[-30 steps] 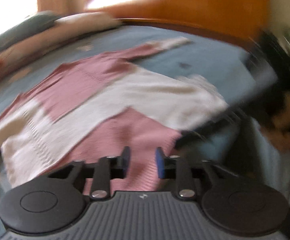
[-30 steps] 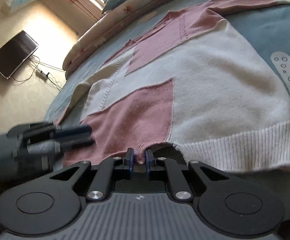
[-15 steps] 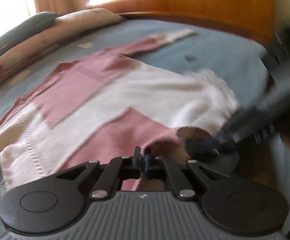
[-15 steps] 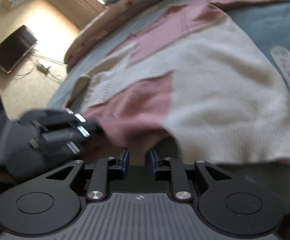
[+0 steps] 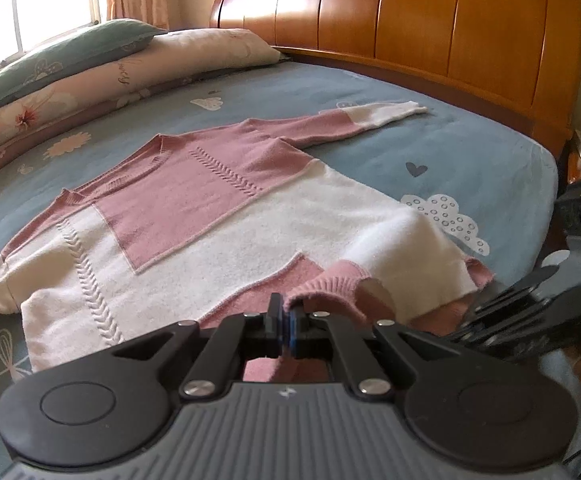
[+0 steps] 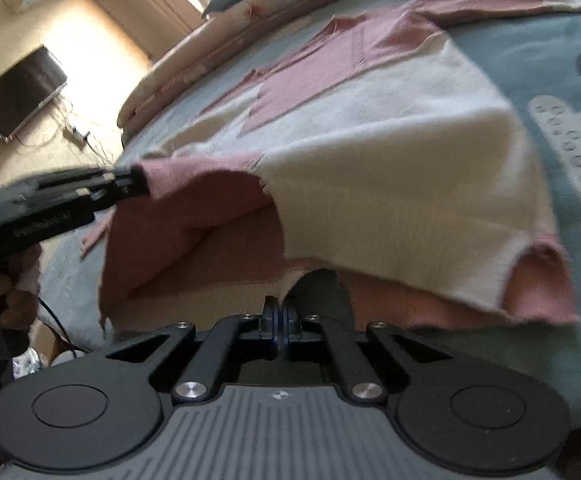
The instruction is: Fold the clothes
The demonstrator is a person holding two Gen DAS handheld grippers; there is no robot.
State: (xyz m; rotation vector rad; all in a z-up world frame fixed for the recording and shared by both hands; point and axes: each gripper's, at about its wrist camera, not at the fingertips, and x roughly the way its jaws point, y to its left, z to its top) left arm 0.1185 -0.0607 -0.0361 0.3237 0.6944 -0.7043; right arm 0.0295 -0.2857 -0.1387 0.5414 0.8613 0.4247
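Sweater [image 5: 218, 216], knitted, pink and cream patchwork with cable-stitch detail: lying face up on the bed, sleeves spread, near hem lifted and bunched off the sheet.

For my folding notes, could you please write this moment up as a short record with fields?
surface: bed with blue printed sheet
garment: pink and cream sweater, lying front up, sleeves spread
hem: lifted off the sheet at the near edge, opening visible
left gripper: shut on the pink ribbed hem
right gripper: shut on the cream part of the hem
far end: wooden headboard, pillows beside it
fold: not yet made
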